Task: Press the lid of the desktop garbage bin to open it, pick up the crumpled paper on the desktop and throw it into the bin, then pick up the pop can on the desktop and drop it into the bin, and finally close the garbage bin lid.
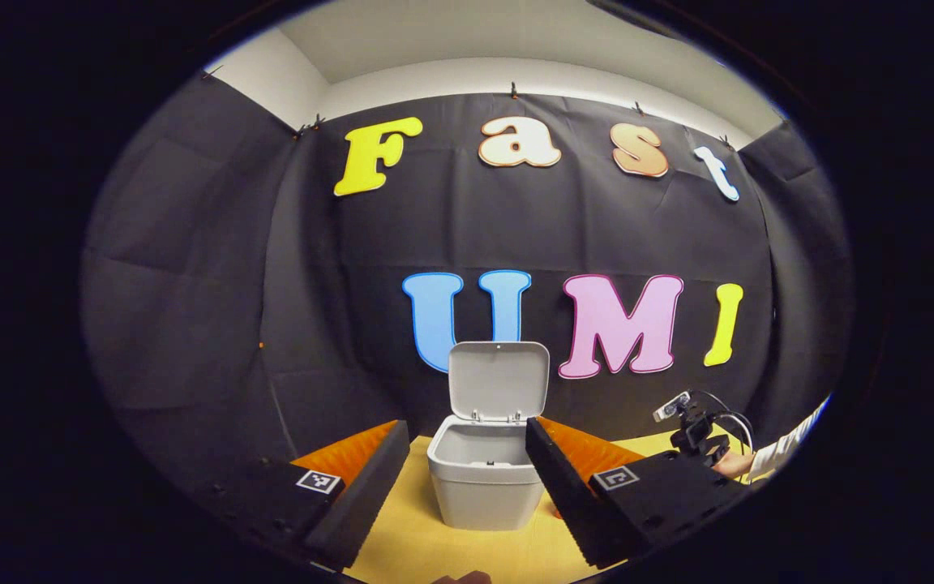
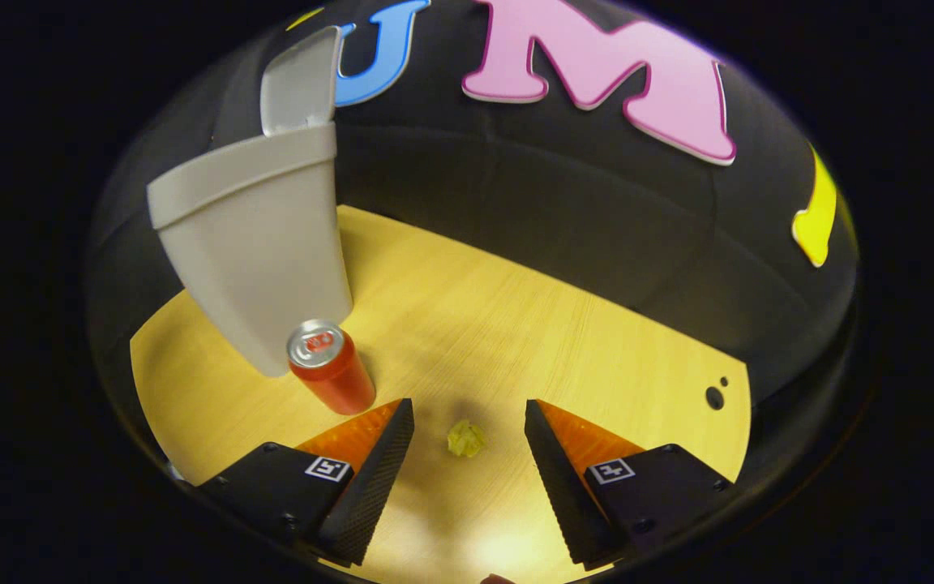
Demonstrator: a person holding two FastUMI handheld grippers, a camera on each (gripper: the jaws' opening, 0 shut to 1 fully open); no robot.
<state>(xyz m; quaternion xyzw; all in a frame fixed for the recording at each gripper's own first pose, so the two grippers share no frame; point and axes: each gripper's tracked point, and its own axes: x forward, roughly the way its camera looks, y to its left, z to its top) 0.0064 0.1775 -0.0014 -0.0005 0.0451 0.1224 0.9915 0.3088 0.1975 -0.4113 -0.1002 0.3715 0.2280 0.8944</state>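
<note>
Gray desktop garbage bin [image 1: 486,478] stands on the wooden table [image 2: 516,324] with its lid [image 1: 499,381] flipped up; left tongs [image 1: 467,454] hover in front of it, released and empty. Right tongs [image 2: 467,442] spread wide above the crumpled yellow paper [image 2: 465,439], not touching it. Red pop can [image 2: 331,367] stands upright just beside the bin's base, paper a bit farther out from the bin.

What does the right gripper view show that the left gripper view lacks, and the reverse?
Right gripper view alone: the crumpled paper between the open right gripper fingers, and the upright pop can beside the bin. Left gripper view alone: a sleeve and the bin's inside, seen past the open left gripper. Both: the bin, lid up, on the wooden desktop.
</note>
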